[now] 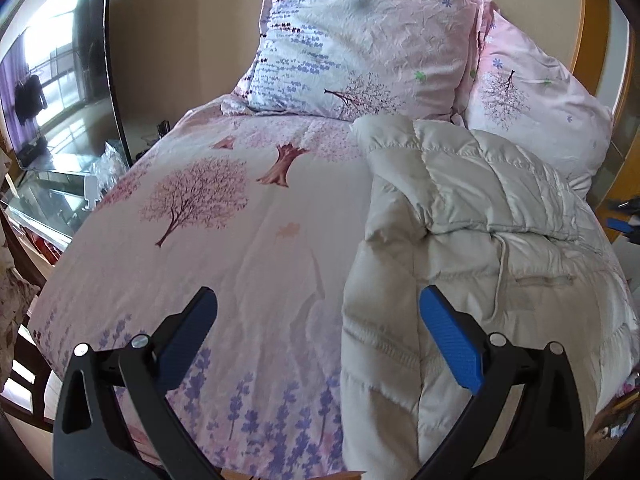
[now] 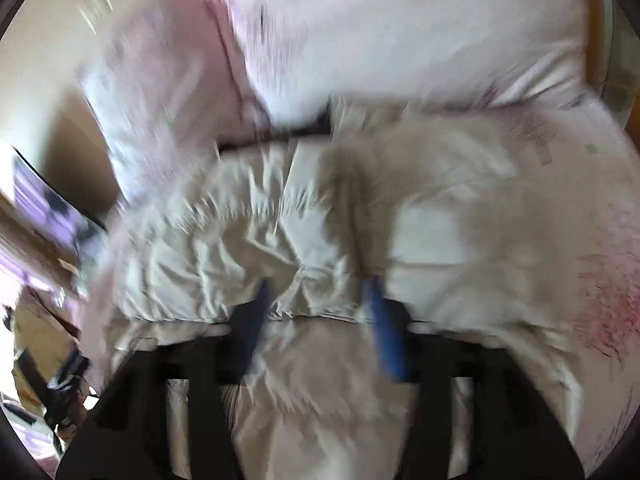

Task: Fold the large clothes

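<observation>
Cream quilted puffer jacket (image 1: 472, 216) is lying on a pink tree-print duvet (image 1: 224, 220), bunching between the right gripper (image 2: 318, 292)'s pinching jaws; the left gripper (image 1: 318, 304) is hovering, jaws spread.

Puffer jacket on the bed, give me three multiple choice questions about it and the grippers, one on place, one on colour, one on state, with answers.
1. Where does the puffer jacket lie on the bedspread in the left wrist view?
A. right side
B. left side
C. on the floor

2. What colour are the left gripper pads?
A. red
B. blue
C. green

3. What is the left gripper's state?
A. shut on the jacket
B. shut on a pillow
C. open, holding nothing

Answers: 1 A, it lies right of the tree print, below the pillows. 2 B, both pads show blue. 3 C, its jaws stand wide apart over the bedspread.
</observation>
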The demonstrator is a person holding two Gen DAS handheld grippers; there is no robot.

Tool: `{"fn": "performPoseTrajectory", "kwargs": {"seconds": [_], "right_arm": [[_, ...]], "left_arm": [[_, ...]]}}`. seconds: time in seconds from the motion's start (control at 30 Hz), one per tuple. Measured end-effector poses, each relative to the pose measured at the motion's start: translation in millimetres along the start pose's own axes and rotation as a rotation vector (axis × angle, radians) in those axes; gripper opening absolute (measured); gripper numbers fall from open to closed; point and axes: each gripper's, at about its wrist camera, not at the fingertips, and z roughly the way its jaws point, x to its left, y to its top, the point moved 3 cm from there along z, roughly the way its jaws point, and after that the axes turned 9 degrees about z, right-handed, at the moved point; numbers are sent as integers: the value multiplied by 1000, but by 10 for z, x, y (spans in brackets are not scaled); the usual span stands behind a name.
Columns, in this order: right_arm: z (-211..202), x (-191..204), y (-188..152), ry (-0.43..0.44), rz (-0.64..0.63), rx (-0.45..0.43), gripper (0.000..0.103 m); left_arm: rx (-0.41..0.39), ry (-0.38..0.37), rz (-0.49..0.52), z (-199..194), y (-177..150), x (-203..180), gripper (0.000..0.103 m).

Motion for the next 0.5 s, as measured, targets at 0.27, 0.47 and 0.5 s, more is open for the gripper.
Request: {"fn": "performPoseTrajectory", "kwargs": {"seconds": [0.27, 0.47, 0.5], "right_arm": [[-897, -983, -270, 12, 147, -45, 102], [-954, -1563, -774, 23, 333, 100, 87], [-979, -1640, -851, 25, 348, 106, 85]], "left_arm": [[94, -205, -35, -42, -296, 75, 101], [150, -330, -134, -81, -549, 103, 101], [150, -349, -140, -105, -576, 89, 101]]}}
